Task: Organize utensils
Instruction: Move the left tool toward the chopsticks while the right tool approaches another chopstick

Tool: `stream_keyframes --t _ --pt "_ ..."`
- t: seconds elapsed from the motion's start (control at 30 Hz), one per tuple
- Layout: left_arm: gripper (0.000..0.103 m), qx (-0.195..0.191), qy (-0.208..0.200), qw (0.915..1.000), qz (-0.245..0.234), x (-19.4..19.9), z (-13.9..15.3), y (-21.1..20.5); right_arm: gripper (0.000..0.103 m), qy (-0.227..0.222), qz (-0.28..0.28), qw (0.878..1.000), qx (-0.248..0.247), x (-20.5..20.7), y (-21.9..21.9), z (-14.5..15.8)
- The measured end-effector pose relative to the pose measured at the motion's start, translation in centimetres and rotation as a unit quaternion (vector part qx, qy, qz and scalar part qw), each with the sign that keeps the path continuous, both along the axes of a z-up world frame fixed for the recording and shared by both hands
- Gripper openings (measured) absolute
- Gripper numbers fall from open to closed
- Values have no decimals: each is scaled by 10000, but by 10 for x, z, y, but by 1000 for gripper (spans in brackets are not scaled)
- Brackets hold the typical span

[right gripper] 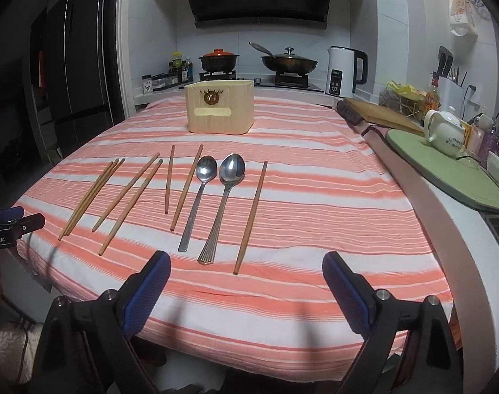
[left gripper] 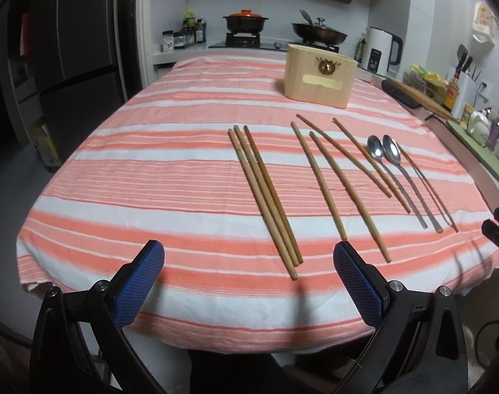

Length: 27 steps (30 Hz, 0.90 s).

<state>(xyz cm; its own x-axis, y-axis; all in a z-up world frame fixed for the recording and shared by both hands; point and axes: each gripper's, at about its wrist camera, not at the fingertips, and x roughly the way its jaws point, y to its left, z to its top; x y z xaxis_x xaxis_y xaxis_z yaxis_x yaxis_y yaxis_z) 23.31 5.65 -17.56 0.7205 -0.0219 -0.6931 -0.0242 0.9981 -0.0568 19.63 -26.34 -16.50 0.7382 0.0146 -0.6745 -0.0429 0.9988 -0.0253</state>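
Several wooden chopsticks (left gripper: pixel 265 193) lie in a loose row on the striped tablecloth (left gripper: pixel 150 170); a bunch of three (right gripper: pixel 91 193) lies at the left. Two metal spoons (right gripper: pixel 228 203) lie among them, bowls pointing away; they also show in the left wrist view (left gripper: pixel 394 170). A single chopstick (right gripper: pixel 251 216) lies right of the spoons. A beige holder box (right gripper: pixel 219 110) stands beyond, also in the left wrist view (left gripper: pixel 320 77). My left gripper (left gripper: pixel 249 256) is open and empty near the table's front edge, by the three chopsticks' near ends. My right gripper (right gripper: pixel 246 266) is open and empty, near the spoon handles.
A counter with a green mat (right gripper: pixel 446 170), a white teapot (right gripper: pixel 446 131), a cutting board (right gripper: pixel 380 111) and a kettle (right gripper: pixel 344 72) runs along the right. A stove with pots (right gripper: pixel 256 62) stands behind the table. A dark fridge (left gripper: pixel 68 49) stands at the left.
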Motion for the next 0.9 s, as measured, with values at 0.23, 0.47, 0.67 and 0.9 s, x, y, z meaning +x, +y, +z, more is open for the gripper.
stream_keyframes --t 0.23,0.47,0.67,0.9 --pt "102 -46 129 9998 155 47 -4 15 76 236 3 9996 168 44 -7 -9" --pt "102 -38 490 9976 488 108 -20 28 64 543 35 9977 397 98 -14 -22" --pt "102 89 734 9945 737 139 -31 36 64 670 50 9969 420 122 -18 -25" --pt "100 237 1025 9919 717 157 -42 40 63 1230 185 9912 442 147 -18 -41"
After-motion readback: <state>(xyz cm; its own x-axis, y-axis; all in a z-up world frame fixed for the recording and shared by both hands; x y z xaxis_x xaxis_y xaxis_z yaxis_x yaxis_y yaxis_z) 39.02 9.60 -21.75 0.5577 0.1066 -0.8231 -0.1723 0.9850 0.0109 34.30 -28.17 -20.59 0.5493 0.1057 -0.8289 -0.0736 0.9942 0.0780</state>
